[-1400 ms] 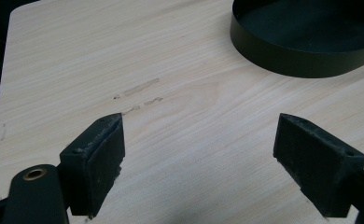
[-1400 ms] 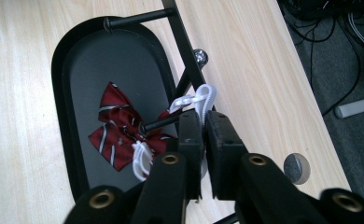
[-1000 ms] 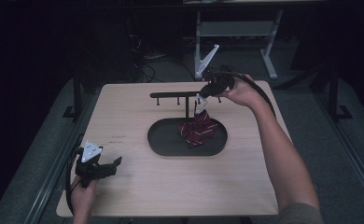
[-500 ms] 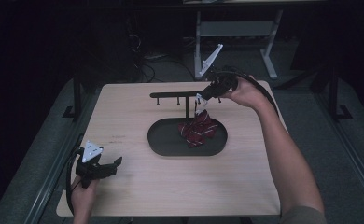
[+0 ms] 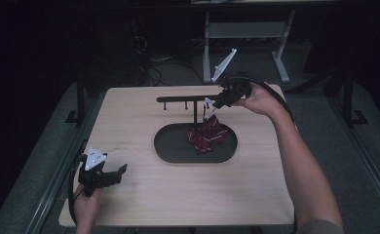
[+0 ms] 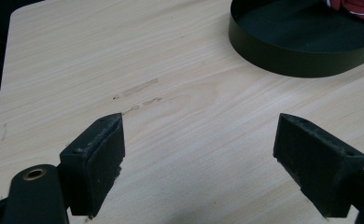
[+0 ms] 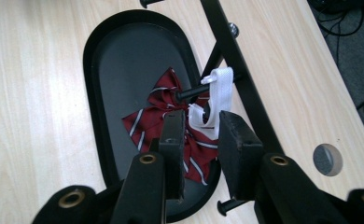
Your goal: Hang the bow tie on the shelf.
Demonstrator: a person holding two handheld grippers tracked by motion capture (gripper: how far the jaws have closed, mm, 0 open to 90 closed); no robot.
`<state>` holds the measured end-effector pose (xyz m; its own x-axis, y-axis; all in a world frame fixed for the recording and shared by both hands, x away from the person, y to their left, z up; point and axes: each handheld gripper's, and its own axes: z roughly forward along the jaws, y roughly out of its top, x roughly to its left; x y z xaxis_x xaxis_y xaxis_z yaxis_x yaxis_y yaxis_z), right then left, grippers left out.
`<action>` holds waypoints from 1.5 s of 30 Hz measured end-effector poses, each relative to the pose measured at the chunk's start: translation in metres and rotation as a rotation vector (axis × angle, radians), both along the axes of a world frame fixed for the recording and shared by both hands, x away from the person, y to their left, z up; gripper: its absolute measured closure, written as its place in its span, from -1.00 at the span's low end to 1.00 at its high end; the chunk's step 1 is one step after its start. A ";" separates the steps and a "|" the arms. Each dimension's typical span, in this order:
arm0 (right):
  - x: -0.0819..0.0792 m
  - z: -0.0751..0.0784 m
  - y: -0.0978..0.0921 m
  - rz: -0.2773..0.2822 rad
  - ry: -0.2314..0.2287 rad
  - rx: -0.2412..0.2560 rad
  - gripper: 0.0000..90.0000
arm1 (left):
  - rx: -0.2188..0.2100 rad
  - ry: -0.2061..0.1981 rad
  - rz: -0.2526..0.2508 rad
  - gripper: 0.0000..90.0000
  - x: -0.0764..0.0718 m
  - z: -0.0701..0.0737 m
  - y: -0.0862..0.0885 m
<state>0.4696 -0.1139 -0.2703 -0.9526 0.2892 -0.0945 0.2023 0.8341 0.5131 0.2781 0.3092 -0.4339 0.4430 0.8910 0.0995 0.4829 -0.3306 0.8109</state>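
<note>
1. The right claw (image 7: 198, 135) is up at the black rack (image 5: 194, 99), its jaws set narrow on either side of the white strap (image 7: 212, 100) of the red striped bow (image 7: 173, 123).
2. In the right gripper view the strap is looped over one of the rack's pegs (image 7: 192, 92). The jaws look close to the strap's lower end, but I cannot tell whether they actually pinch it.
3. The bow itself hangs low. Its red folds rest in, or just above, the black oval tray (image 5: 168, 146) at the foot of the rack; which of the two is hard to say.
4. Over on the near left corner of the surface (image 5: 144, 195), the left claw (image 6: 203, 154) sits idle, jaws spread wide with nothing between them, well apart from the tray.
5. My read is that the hanging is nearly done, since the loop is on the peg.
6. What is left is for the right claw to let go and back off without dragging the strap off the peg.
</note>
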 end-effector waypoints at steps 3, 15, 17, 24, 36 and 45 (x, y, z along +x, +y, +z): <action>-0.002 -0.002 -0.003 -0.002 0.008 0.007 0.54 | 0.007 0.001 -0.003 -0.64 0.000 0.000 0.000; -0.008 -0.008 -0.012 -0.001 0.017 0.024 0.47 | 0.003 -0.001 0.001 -0.64 -0.001 0.000 0.000; -0.009 -0.008 -0.013 -0.003 0.020 0.025 0.46 | 0.009 -0.002 -0.002 -0.64 -0.001 0.000 0.000; -0.016 -0.010 -0.018 -0.005 0.021 0.034 0.40 | 0.008 -0.005 0.000 -0.64 -0.002 0.001 -0.001; -0.027 -0.013 -0.027 -0.005 0.021 0.048 0.33 | 0.009 -0.007 -0.001 -0.64 -0.003 0.001 -0.001; -0.035 -0.023 -0.030 0.001 0.028 0.043 0.26 | 0.010 -0.005 0.000 -0.64 -0.003 0.001 -0.002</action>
<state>0.4349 -0.1436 -0.2931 -0.9549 0.2917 -0.0552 0.2165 0.8114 0.5430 0.2756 0.3077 -0.4329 0.4428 0.8898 0.1102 0.4790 -0.3386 0.8099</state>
